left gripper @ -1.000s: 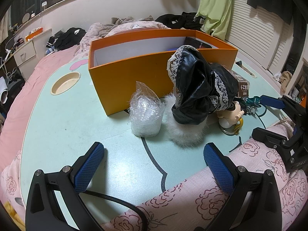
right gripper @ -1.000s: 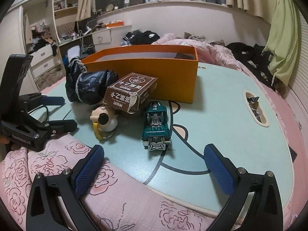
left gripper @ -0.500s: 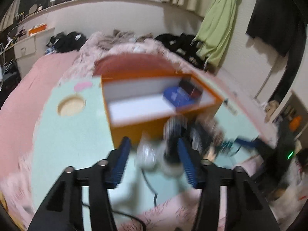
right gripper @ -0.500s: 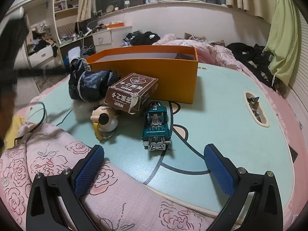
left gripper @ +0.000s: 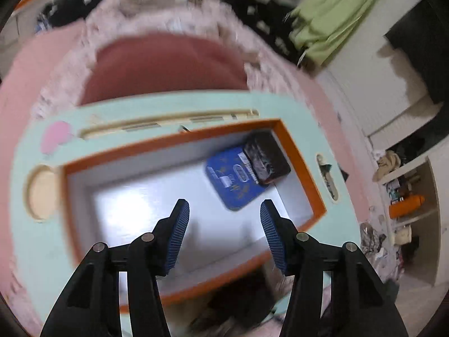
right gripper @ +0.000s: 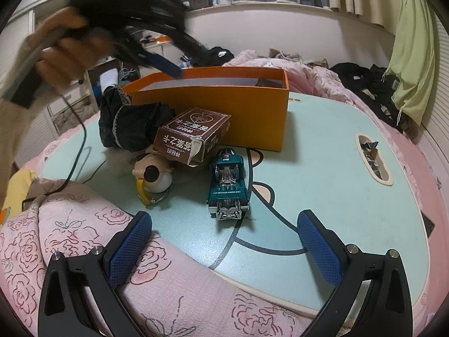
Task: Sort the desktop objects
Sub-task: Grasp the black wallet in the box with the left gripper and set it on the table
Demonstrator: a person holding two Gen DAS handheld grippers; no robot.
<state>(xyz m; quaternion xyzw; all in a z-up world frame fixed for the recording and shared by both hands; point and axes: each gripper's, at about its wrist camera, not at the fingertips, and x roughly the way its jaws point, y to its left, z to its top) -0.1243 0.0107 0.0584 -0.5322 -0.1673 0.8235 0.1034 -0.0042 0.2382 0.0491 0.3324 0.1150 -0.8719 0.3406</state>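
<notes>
The brown rectangular cardboard box (right gripper: 193, 136) bears printed characters, too warped to read surely. Left gripper (left gripper: 223, 233) hangs over the orange open-topped cardboard box (left gripper: 297, 157), jaws opening, nothing between. Right gripper (right gripper: 224, 248) jaws wide apart, empty, before the teal toy car (right gripper: 228, 186) on the mint tabletop (right gripper: 322, 174).

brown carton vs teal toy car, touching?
Apart. Right wrist view shows a strip of table between the brown carton and the teal toy car.

pink bedding (right gripper: 294, 70) | green curtain (right gripper: 415, 56) | white drawers (right gripper: 70, 104)
</notes>
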